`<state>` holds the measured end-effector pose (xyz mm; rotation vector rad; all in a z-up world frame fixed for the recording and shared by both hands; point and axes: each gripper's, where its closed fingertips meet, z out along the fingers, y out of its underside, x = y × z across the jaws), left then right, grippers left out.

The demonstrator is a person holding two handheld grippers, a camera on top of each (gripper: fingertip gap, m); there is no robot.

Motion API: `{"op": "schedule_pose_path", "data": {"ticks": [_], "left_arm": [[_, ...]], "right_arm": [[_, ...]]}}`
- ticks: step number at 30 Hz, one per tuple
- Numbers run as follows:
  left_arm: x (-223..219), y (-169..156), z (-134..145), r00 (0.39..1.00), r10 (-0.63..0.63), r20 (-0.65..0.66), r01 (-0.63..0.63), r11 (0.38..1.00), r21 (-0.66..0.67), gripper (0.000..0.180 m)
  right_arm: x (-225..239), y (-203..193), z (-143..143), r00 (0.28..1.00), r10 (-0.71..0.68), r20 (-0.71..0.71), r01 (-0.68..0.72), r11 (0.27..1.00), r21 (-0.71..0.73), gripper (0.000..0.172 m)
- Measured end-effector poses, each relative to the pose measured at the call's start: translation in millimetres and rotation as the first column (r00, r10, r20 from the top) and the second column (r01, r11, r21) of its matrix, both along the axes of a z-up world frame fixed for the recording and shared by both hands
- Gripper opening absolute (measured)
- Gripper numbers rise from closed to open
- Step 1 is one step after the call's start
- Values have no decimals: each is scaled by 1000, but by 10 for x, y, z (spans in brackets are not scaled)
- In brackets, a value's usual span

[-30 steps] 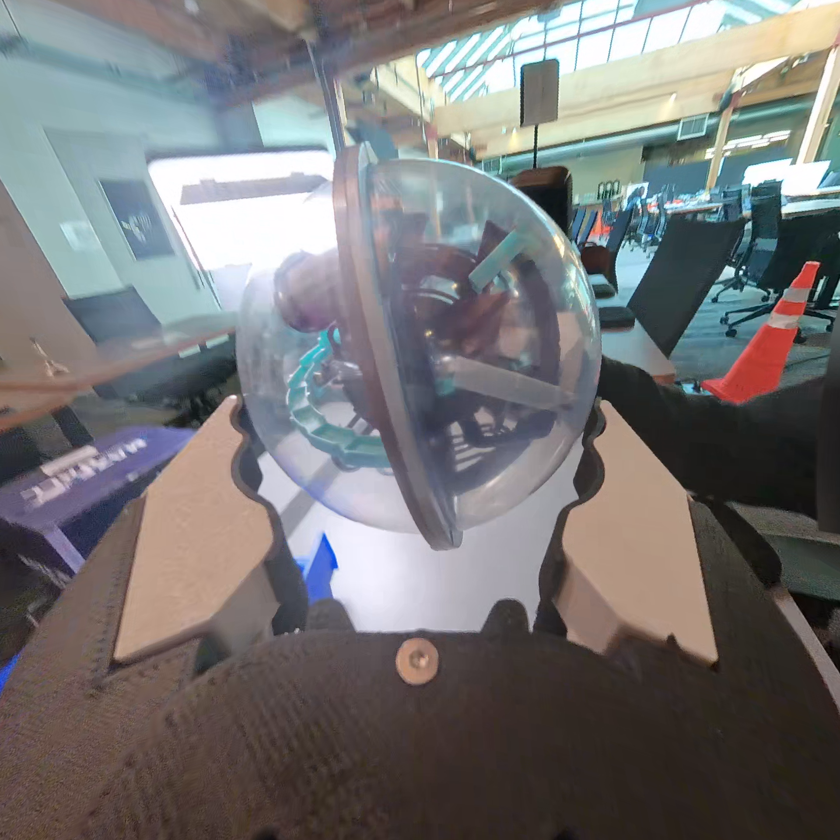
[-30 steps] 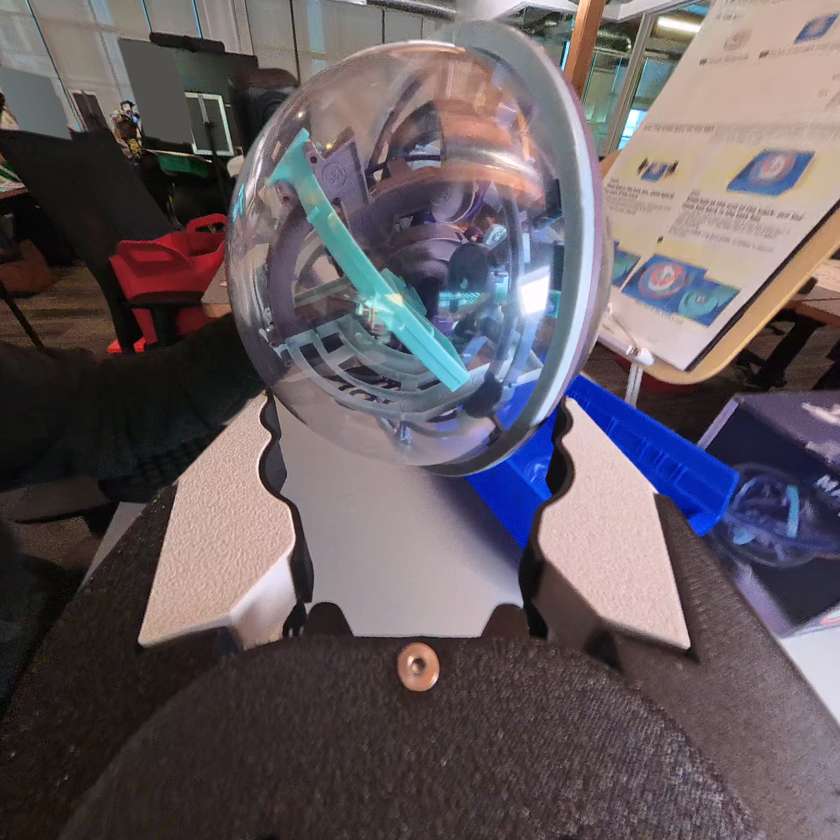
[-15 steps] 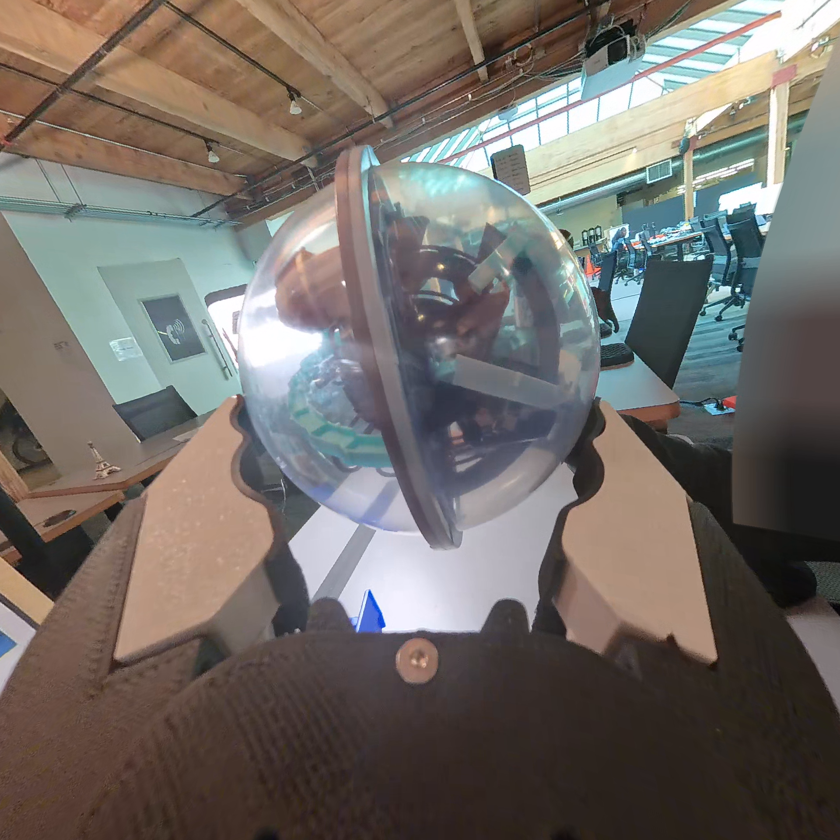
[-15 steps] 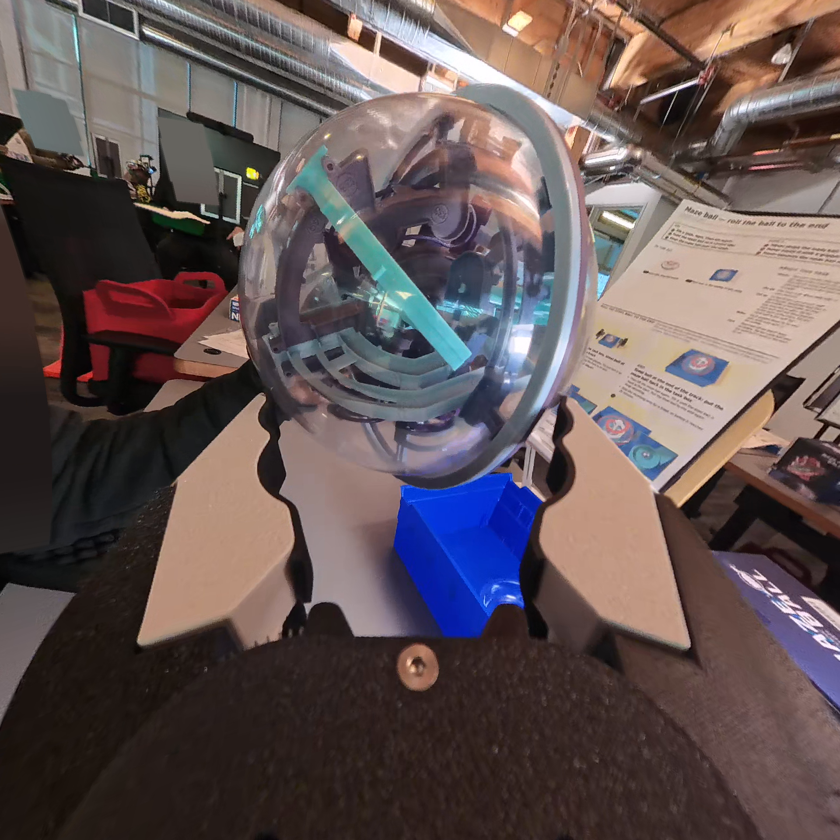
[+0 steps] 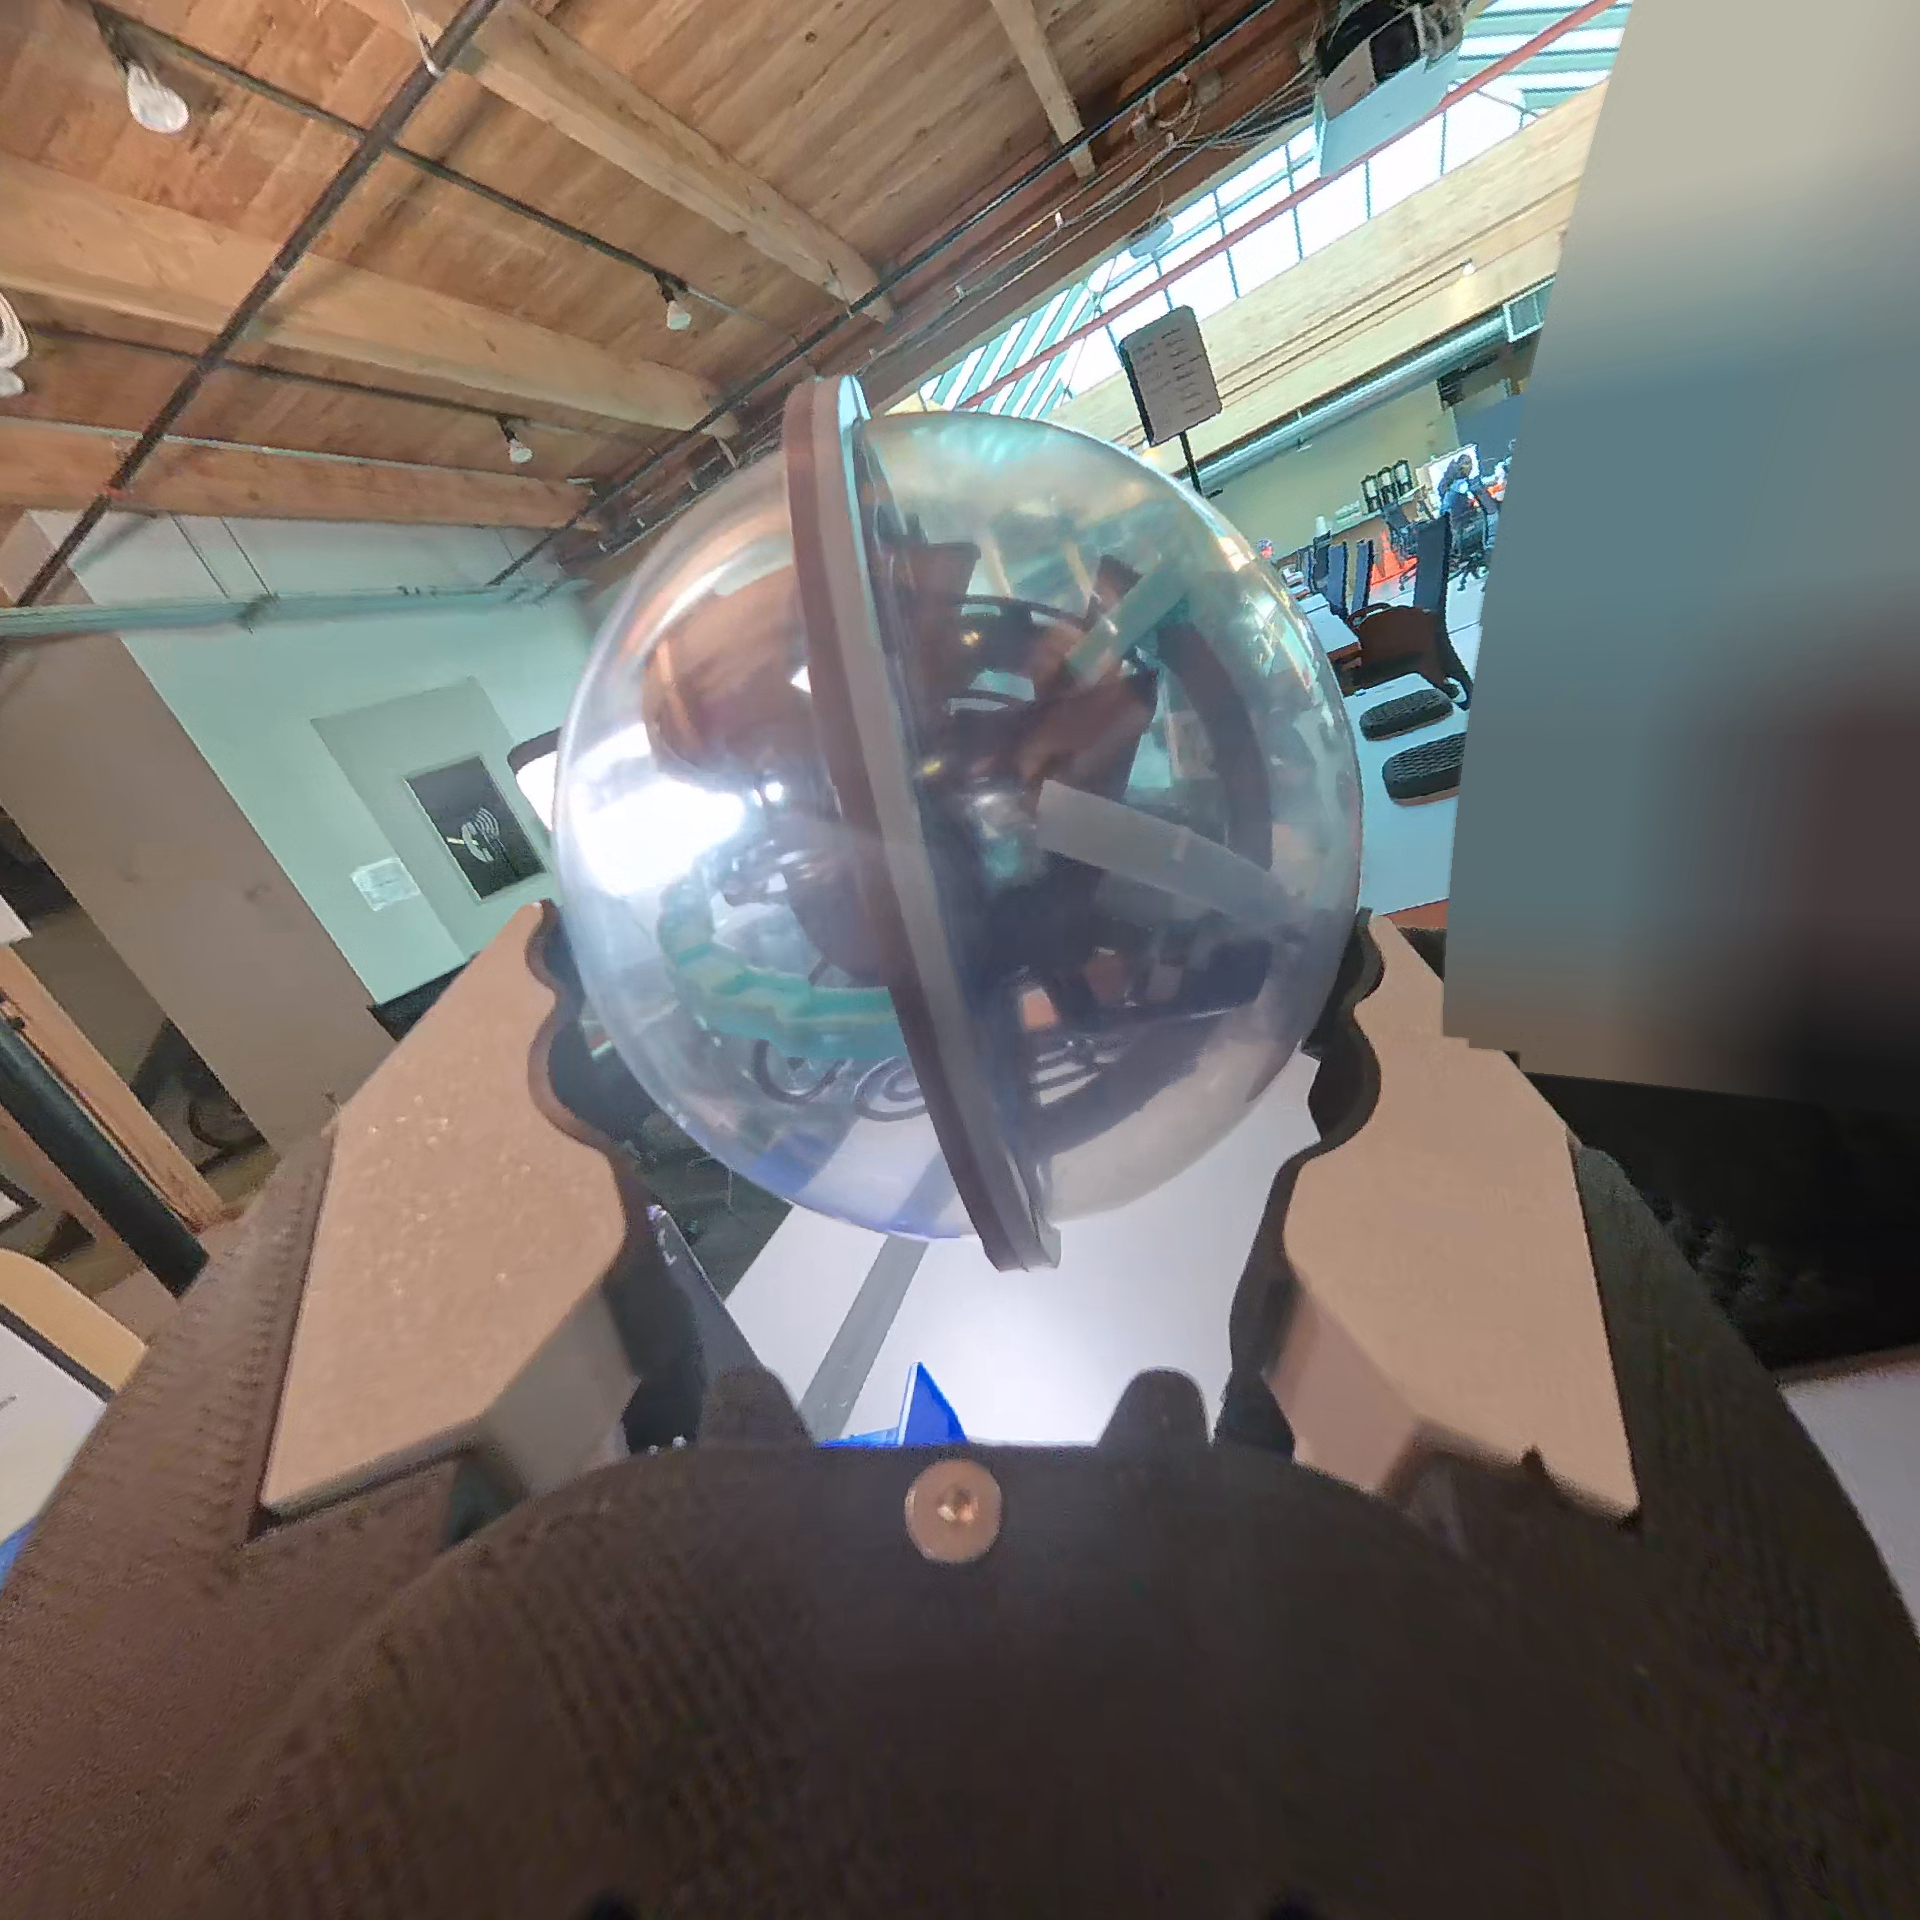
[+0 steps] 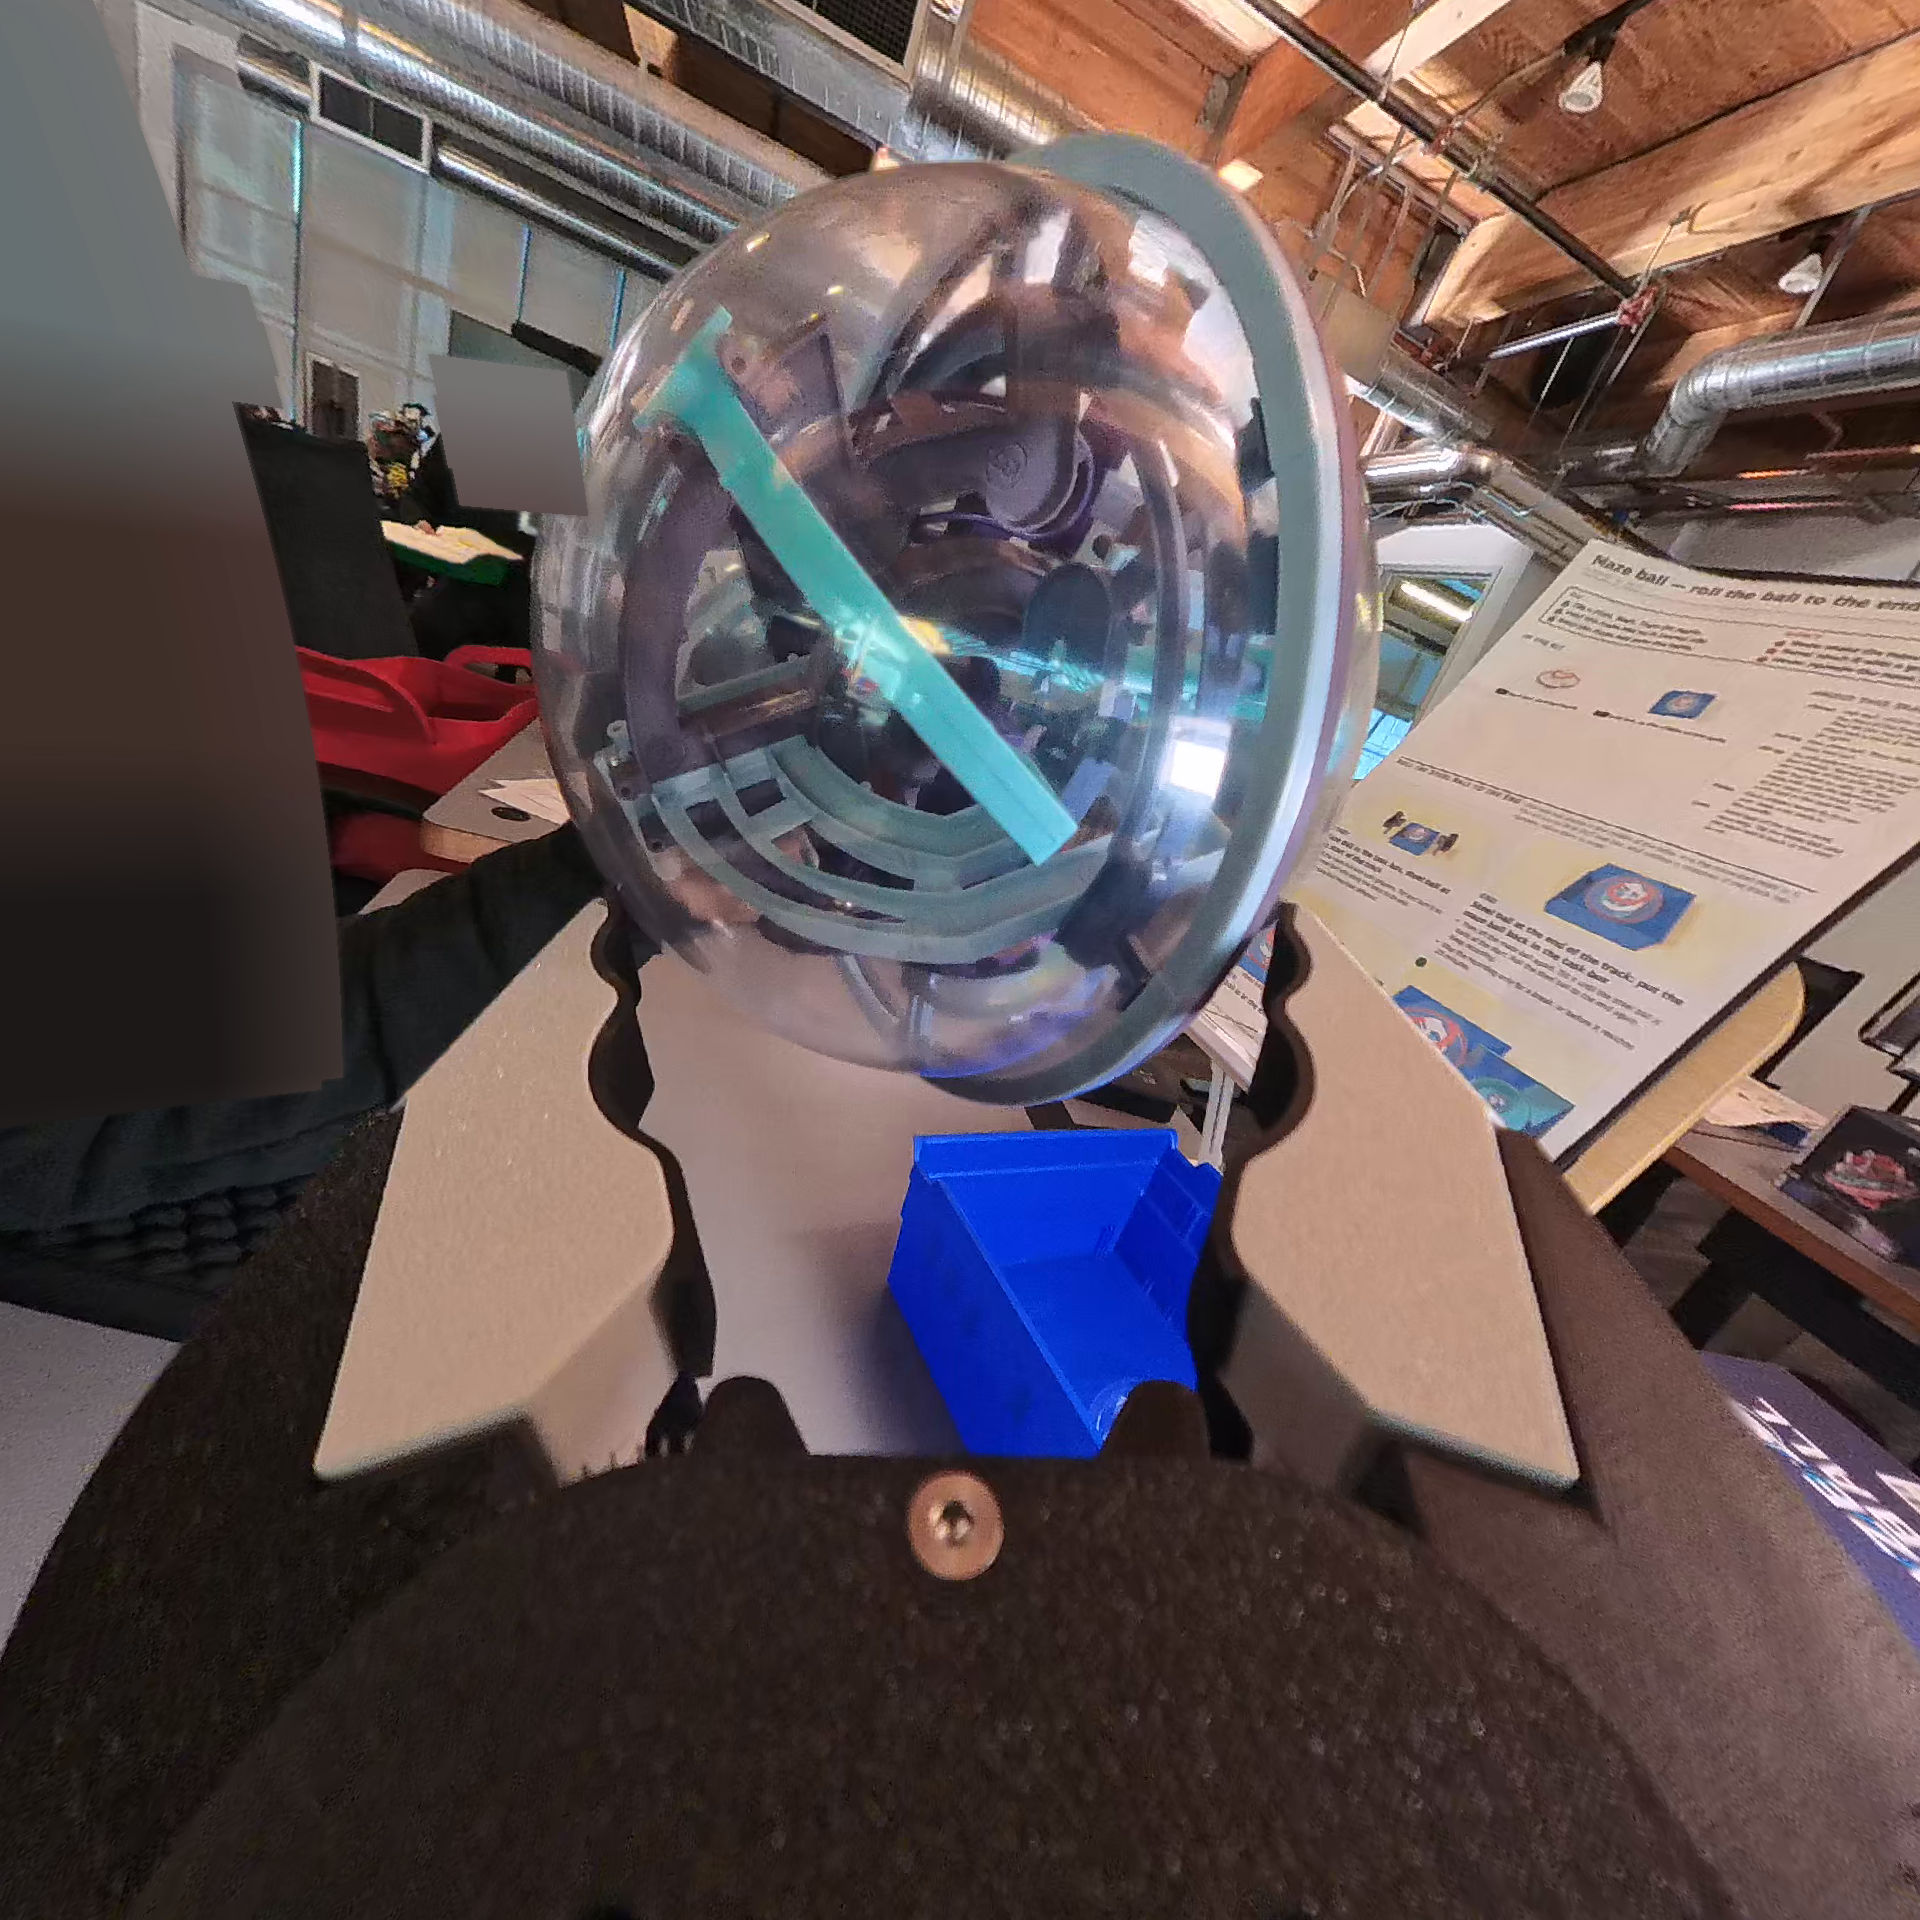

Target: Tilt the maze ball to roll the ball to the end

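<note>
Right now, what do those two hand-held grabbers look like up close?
Both look alike. The left gripper and right gripper each have a rough, black, rounded body with one silver screw in the middle. The jaws are two flat pale grey wedges lined with wavy black pads. A dark sleeve shows behind.

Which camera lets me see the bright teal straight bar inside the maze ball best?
The right wrist view. There the teal straight bar runs slanted across the front of the clear maze ball, sharp and unblocked. In the left wrist view the maze ball shows mostly dark parts and a curved teal track; that bar isn't clearly visible.
</note>
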<state>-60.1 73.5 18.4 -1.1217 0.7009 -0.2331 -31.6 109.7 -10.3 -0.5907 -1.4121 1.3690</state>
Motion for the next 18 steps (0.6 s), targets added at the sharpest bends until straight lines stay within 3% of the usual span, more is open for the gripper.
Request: {"op": "schedule_pose_path", "data": {"ticks": [5,18], "left_arm": [[-33,11,-10,1000,15,5,-14,999,-30,140],[-226,130,-24,983,90,162,-50,970,-238,139]], "right_arm": [[-44,8,-31,1000,17,10,-16,999,-36,118],[-242,46,-199,973,128,192,-65,950,-306,116]]}}
